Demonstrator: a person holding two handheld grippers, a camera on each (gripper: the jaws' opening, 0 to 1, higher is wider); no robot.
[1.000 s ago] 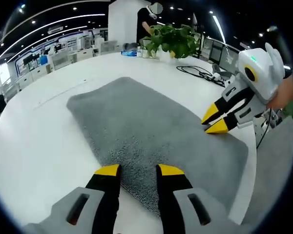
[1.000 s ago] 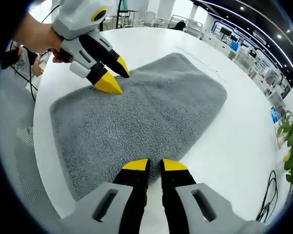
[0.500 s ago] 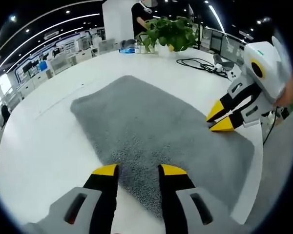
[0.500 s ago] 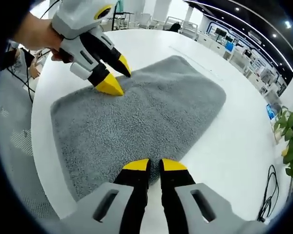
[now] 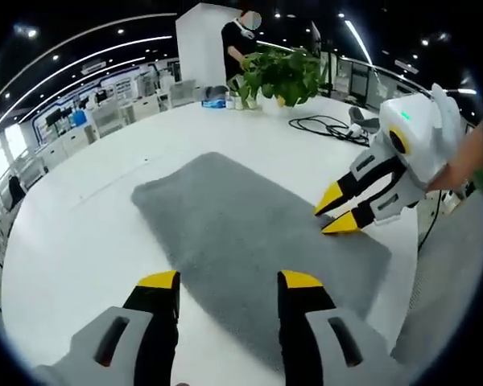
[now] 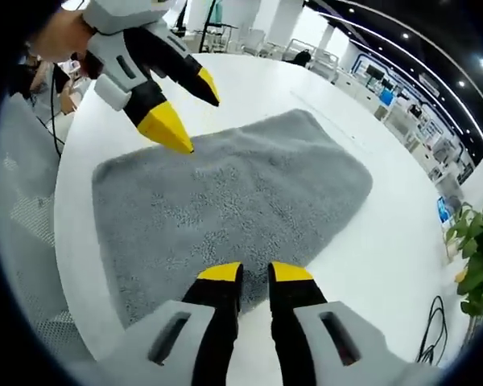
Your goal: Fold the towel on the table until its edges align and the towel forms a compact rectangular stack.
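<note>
Lying flat, one grey towel (image 5: 249,241) sits between two sets of released tongs, left (image 5: 229,279) and right (image 6: 255,272).

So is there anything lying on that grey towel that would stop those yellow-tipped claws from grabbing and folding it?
Nothing visible does. The towel lies flat and bare on the white table. The plant and cables sit well beyond its far end.

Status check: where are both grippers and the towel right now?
Left gripper open at towel's near edge. Right gripper jaws slightly apart over opposite edge. Towel flat, unfolded. Nothing in the way.
</note>
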